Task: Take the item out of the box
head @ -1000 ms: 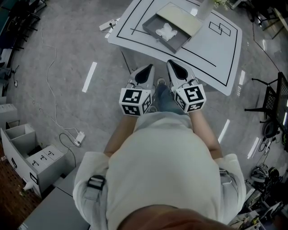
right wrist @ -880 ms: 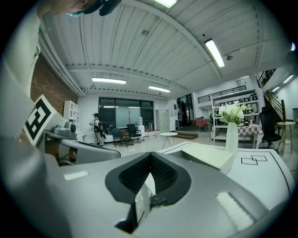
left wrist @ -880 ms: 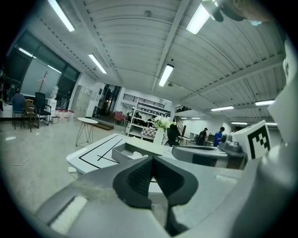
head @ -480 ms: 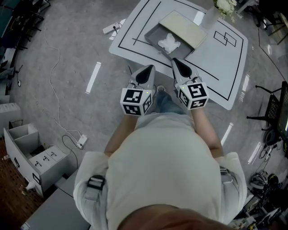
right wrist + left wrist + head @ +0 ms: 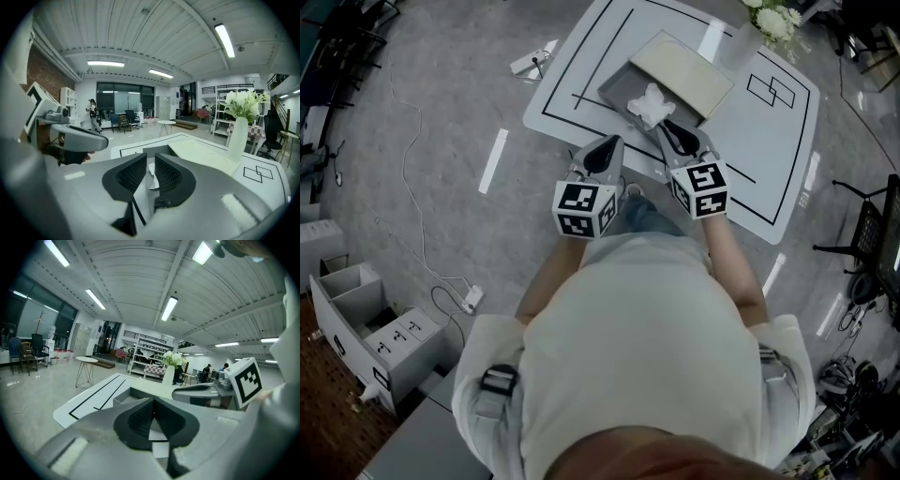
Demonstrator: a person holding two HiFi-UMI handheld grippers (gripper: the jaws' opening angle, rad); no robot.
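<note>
An open grey box point(image 5: 617, 90) lies on the white table point(image 5: 741, 122), its pale lid point(image 5: 682, 66) folded back. A crumpled white item point(image 5: 649, 101) rests inside. My right gripper point(image 5: 673, 127) has its tips at the box's near right rim, just short of the item. Its jaws have just been opening and stand slightly apart with nothing between them. In the right gripper view point(image 5: 149, 159) the item point(image 5: 152, 176) shows through the gap. My left gripper point(image 5: 608, 142) hovers over the table's near edge, left of the box. It is shut and empty point(image 5: 153, 403).
A white vase of flowers point(image 5: 773, 21) stands at the table's far side, behind the box. On the floor lie grey cartons point(image 5: 356, 319) at the left, a power strip with cable point(image 5: 469, 298), and a black chair point(image 5: 867, 225) at the right.
Both grippers have moved forward toward the table. The right one now reaches the box's near rim, and its jaws have parted. The left one stays shut.
</note>
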